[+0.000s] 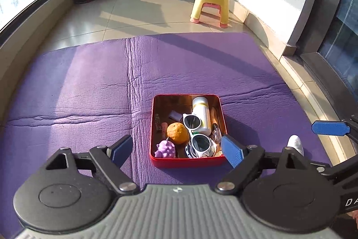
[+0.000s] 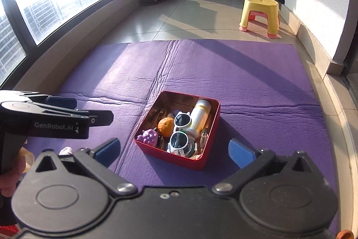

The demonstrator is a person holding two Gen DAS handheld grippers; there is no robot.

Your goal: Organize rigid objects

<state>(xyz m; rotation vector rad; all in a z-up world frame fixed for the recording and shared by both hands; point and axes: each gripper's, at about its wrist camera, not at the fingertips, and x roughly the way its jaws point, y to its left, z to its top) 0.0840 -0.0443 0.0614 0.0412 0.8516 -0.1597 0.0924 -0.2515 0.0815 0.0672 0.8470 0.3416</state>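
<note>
Ahead of left claw (image 1: 177, 150): red tin (image 1: 154, 127), untouched | left, right claw (image 2: 174, 150) spread, empty

At the left edge of the right wrist view, white lettering "GenRobot.AI" stands on the black side of the left gripper (image 2: 94, 112). At the lower right edge of the left wrist view, the right gripper (image 1: 331, 128) shows cut-off white letters, "DA".

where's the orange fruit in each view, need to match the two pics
Left wrist view: the orange fruit lies low and centre, in the near left part of the red tin, just behind the purple spiky toy.
Right wrist view: the orange fruit lies just left of centre, in the tin's left half, left of the white sunglasses.
Shared landmark: the yellow stool on the tiles beyond the mat.
</note>
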